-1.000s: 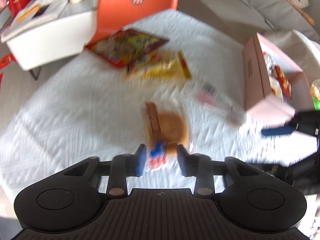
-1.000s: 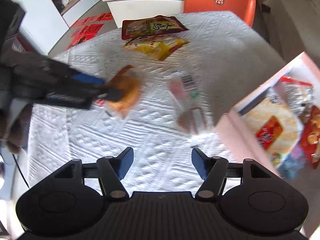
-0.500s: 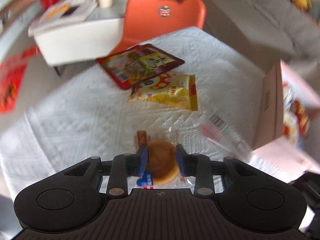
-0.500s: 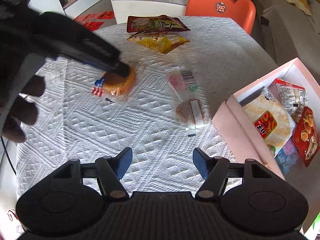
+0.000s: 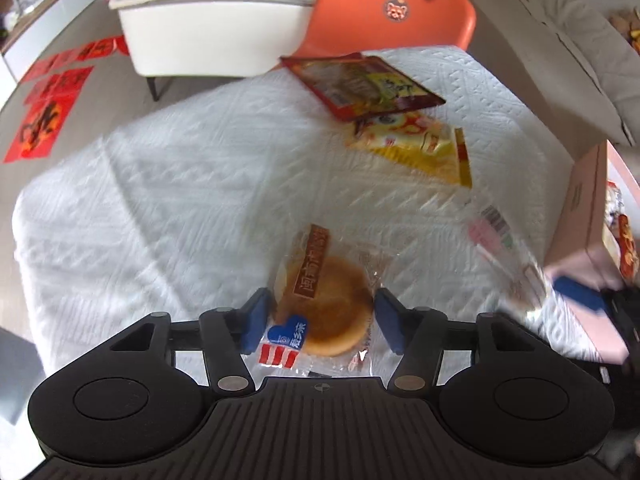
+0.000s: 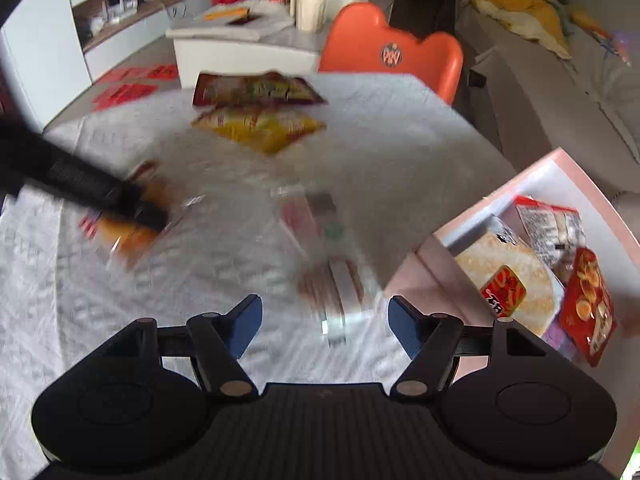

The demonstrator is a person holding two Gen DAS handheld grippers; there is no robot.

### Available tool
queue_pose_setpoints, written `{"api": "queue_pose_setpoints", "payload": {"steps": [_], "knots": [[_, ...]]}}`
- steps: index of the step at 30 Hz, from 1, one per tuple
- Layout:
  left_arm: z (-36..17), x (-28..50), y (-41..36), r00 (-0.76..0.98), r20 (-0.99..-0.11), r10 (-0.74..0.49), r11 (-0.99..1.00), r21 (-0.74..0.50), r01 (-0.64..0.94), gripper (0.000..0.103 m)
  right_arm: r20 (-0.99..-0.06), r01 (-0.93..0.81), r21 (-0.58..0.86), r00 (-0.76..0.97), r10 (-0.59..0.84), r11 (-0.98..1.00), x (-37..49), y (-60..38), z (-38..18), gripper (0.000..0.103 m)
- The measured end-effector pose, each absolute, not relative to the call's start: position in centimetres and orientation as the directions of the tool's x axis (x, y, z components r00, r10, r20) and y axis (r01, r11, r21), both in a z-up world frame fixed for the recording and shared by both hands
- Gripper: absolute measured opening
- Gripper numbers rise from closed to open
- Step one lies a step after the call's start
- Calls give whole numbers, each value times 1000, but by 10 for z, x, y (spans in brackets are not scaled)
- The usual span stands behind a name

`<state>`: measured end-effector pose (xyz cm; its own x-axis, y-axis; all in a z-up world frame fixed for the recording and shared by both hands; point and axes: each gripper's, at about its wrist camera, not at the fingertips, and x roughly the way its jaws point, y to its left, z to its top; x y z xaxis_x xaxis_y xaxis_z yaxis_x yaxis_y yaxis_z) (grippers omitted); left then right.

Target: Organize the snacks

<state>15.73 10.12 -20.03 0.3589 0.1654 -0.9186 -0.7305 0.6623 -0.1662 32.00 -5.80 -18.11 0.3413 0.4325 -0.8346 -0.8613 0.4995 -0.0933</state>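
Note:
A round golden cake in a clear wrapper (image 5: pixel 332 312) lies on the white tablecloth (image 5: pixel 180 200). It sits between the blue pads of my left gripper (image 5: pixel 322 322), whose jaws are opening and stand clear of the cake's sides. From the right wrist view the left gripper (image 6: pixel 152 216) shows as a dark blur over that cake (image 6: pixel 128 240). My right gripper (image 6: pixel 324 324) hovers low over a clear-wrapped snack with a pink label (image 6: pixel 332 280). Its jaws are opening too, and nothing is between its pads. A pink box (image 6: pixel 520 184) with several snacks inside stands at the right.
A red packet (image 5: pixel 360 84) and a yellow packet (image 5: pixel 420 144) lie at the far side of the cloth. Behind them are an orange chair (image 5: pixel 392 12) and a white low table (image 5: pixel 208 24). The pink box's wall (image 5: pixel 580 208) rises close on the right.
The left jaws have spread wide around the cake, which now rests on the cloth. The right gripper has dipped toward the clear-wrapped snack and opened slightly.

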Motion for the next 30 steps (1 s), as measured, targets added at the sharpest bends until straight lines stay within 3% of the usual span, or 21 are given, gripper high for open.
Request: {"api": "queue_pose_setpoints", "payload": {"steps": [6, 10, 11, 25, 30], "knots": [[-196, 133, 91, 380, -920, 102, 679, -214, -702, 61, -830, -866, -79, 332, 448, 495, 324, -31, -191, 72], [-198, 135, 83, 381, -917, 116, 703, -195, -684, 62, -854, -893, -32, 258, 452, 450, 317, -36, -186, 46], [-197, 137, 81, 373, -920, 119, 707, -185, -683, 63, -861, -896, -21, 241, 447, 443, 313, -41, -185, 44], [-199, 163, 41, 338, -941, -2, 830, -190, -524, 61, -926, -825, 45, 178, 334, 564, 274, -139, -173, 47], [-199, 147, 31, 337, -941, -21, 835, -202, -511, 61, -908, -783, 41, 230, 349, 621, 279, -128, -173, 60]]}}
